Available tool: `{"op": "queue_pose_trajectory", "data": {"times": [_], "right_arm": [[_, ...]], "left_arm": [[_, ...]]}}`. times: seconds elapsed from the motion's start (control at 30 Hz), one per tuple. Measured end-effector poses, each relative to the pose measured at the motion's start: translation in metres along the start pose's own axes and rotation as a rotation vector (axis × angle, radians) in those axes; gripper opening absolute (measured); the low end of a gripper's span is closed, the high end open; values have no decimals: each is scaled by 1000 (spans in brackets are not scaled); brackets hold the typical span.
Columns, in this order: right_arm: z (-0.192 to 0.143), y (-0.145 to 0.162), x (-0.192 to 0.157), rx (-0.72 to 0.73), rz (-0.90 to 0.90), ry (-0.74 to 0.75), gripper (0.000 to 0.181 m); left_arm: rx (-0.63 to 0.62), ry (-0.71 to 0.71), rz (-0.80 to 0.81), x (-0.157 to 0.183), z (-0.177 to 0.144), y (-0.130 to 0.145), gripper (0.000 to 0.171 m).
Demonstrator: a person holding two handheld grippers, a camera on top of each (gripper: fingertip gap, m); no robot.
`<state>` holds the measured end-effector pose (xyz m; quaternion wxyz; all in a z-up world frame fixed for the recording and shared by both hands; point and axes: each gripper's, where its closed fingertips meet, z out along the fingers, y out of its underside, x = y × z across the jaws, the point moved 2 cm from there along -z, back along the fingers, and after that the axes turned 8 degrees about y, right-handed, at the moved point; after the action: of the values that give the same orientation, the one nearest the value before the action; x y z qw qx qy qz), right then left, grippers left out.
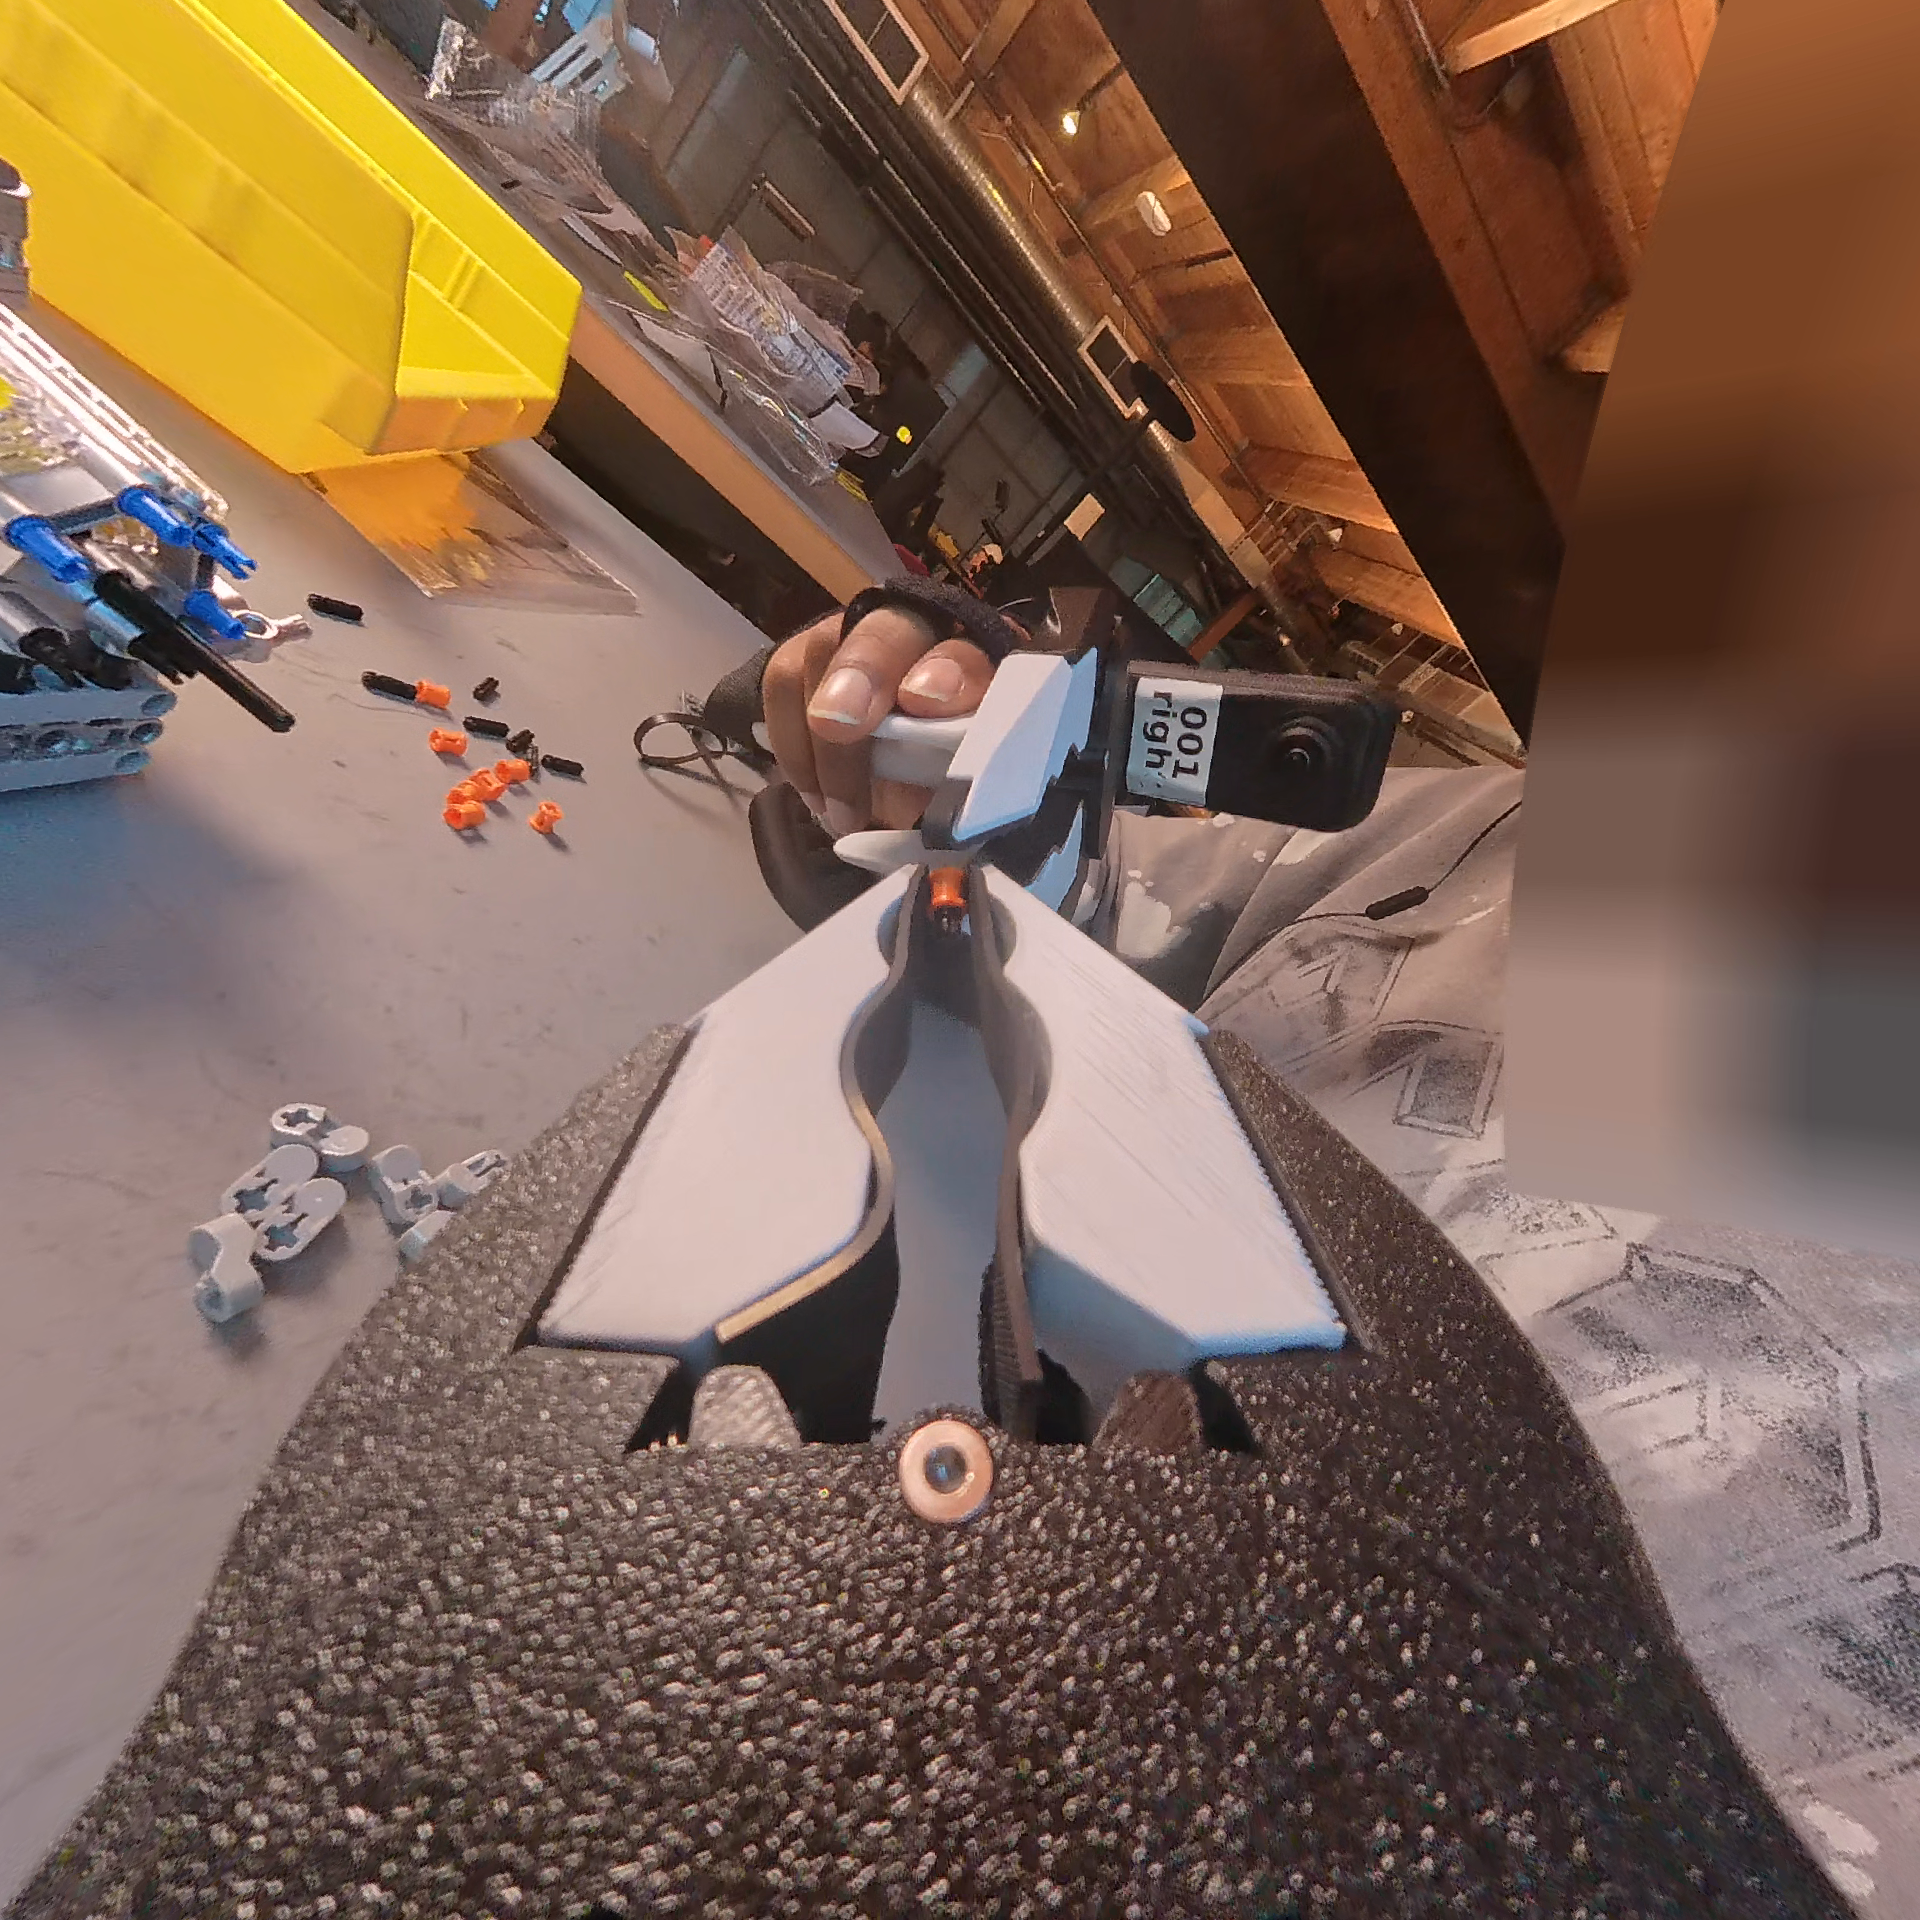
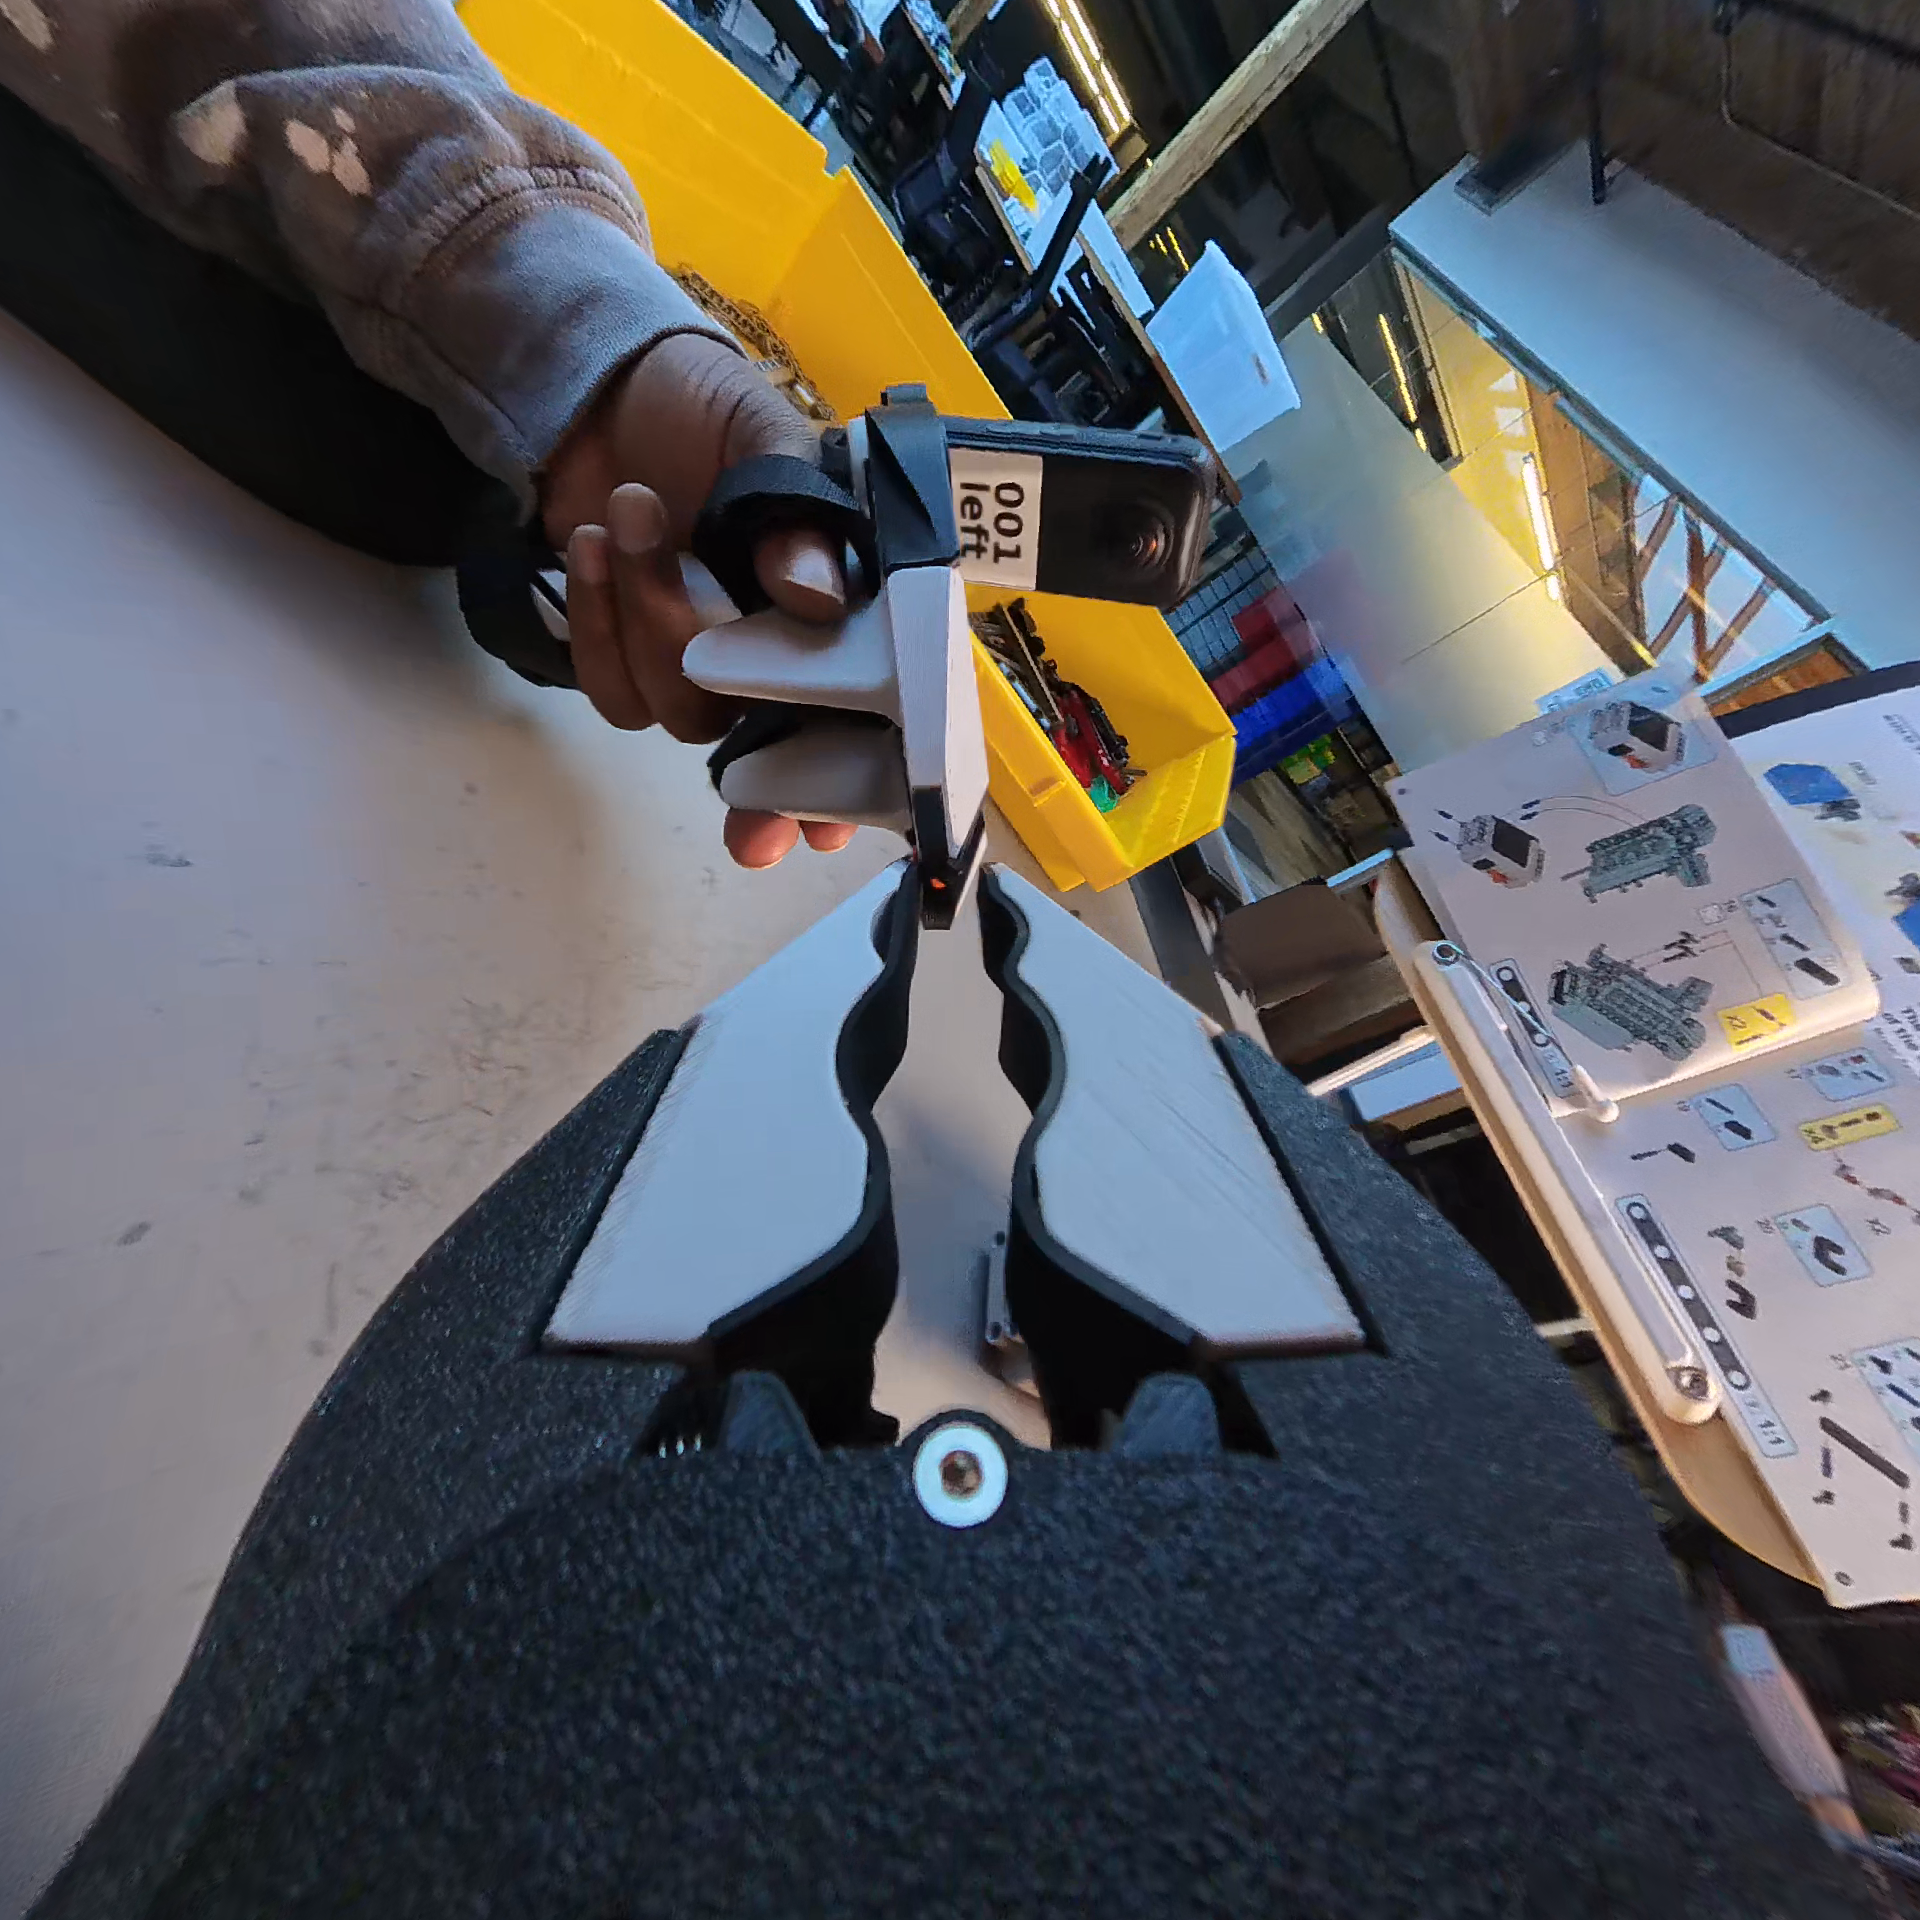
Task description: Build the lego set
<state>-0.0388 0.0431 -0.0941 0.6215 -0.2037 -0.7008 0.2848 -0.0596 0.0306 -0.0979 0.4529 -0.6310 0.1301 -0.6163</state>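
Above a grey worktable, two hand-held grippers meet tip to tip, each raised clear of the surface and aimed at the other. A yellow parts bin stands at the table's far edge, and an open instruction booklet rests on a stand to the right. A person's right hand, in a black fingerless glove, squeezes the handle of the right gripper, whose camera juts sideways; the left hand, emerging from a mottled grey sleeve, grips the handle of the left gripper in the same way. A partly built grey beam model with blue pins sits at the table's left. Loose grey connectors lie near the left gripper's body, while orange bushes and black pins are scattered farther out. Smallest of all, an orange bush on a black pin is pinched between the left gripper's closed tips, its long axis running forward along the fingers toward the right gripper. The right gripper's fingers stand slightly apart around the left gripper's nose, with the piece just at their tips; whether they touch it cannot be told.
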Motion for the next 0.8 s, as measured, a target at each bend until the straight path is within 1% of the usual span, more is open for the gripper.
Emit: {"op": "queue_pose_trajectory", "data": {"times": [0.13, 0.27, 0.4, 0.53, 0.67, 0.8], "right_arm": [[-4, -1, 2, 14, 83, -40, 13], [-3, 1, -1, -2, 91, -52, 20], [-3, -4, -5, 18, 67, -55, 18], [-4, -3, -9, 12, 43, -70, 11], [-4, -4, -5, 10, -32, -16, 10], [-3, -3, -2, -4, -81, 39, 9]], "left_arm": [[-7, -14, 22, -1, -3, -2, 4], [-7, 0, 26, 0, -1, -1, 4], [-32, 22, 24, 3, 4, 4, 4], [-53, 71, -3, 7, 7, 8, 4], [5, 115, -93, 8, 7, 3, 4], [65, 128, -173, 4, 6, -1, 5]]}}
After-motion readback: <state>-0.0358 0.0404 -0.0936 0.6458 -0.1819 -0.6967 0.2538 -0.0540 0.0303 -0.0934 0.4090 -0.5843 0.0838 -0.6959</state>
